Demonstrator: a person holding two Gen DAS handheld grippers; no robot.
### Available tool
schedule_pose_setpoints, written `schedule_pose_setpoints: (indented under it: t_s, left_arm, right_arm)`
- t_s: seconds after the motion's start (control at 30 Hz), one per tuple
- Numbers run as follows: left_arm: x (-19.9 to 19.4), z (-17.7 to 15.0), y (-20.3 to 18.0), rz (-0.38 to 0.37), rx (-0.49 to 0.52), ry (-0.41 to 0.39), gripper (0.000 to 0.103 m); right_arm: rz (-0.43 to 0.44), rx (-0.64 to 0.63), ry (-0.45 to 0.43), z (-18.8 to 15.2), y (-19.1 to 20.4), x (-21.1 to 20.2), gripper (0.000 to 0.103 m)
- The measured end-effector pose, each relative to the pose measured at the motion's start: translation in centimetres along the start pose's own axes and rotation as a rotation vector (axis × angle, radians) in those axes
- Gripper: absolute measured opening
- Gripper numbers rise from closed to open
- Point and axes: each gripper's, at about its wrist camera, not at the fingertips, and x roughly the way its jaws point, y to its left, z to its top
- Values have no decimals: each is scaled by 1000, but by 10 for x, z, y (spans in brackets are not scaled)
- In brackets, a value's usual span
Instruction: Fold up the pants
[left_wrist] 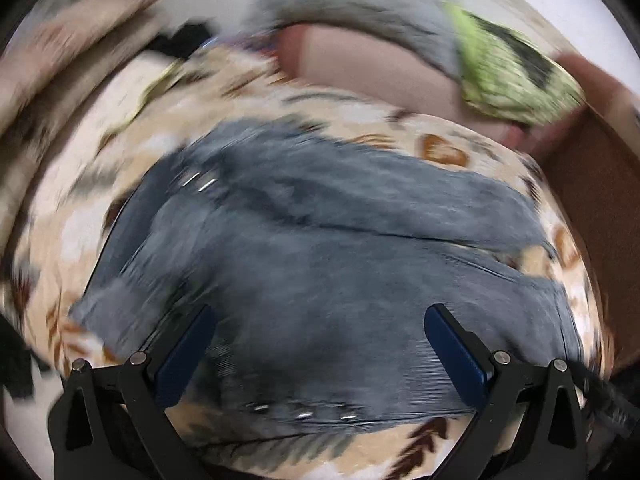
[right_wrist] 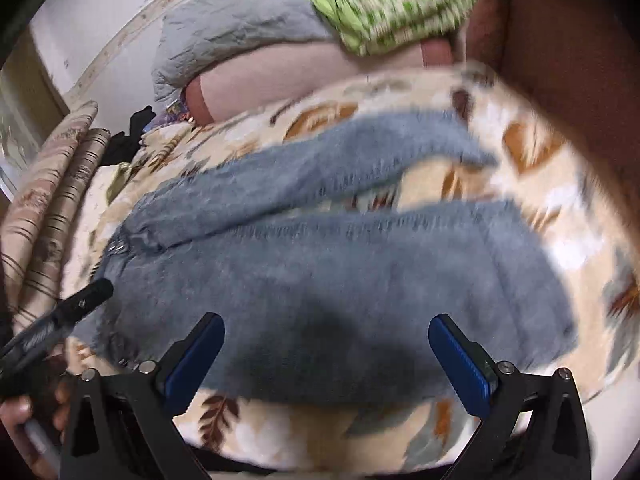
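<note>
Grey-blue pants [left_wrist: 320,248] lie spread on a cream leaf-patterned blanket [left_wrist: 80,216]. In the right wrist view the pants [right_wrist: 320,280] show two legs reaching to the right with a gap of blanket between them. My left gripper [left_wrist: 320,320] is open and empty, held just above the near part of the pants. My right gripper [right_wrist: 326,332] is open and empty above the nearer leg. The left gripper's tip [right_wrist: 92,292] shows at the left of the right wrist view, near the waist end. Both views are blurred.
A grey pillow [right_wrist: 236,20], a green patterned cloth [right_wrist: 400,0] and a pink cushion [right_wrist: 280,76] lie at the far side. Striped beige fabric [right_wrist: 52,200] is at the left. Brown furniture [left_wrist: 592,200] borders the right.
</note>
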Motion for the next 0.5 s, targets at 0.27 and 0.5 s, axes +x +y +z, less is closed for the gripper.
schedule_pose_setpoints:
  t_s: [0.27, 0.5]
  left_arm:
    - [28, -17, 92, 176, -270, 96, 103]
    - [39, -23, 105, 180, -324, 113, 103]
  right_arm:
    - [93, 461, 25, -27, -114, -1, 101]
    - [33, 694, -3, -18, -166, -11, 102]
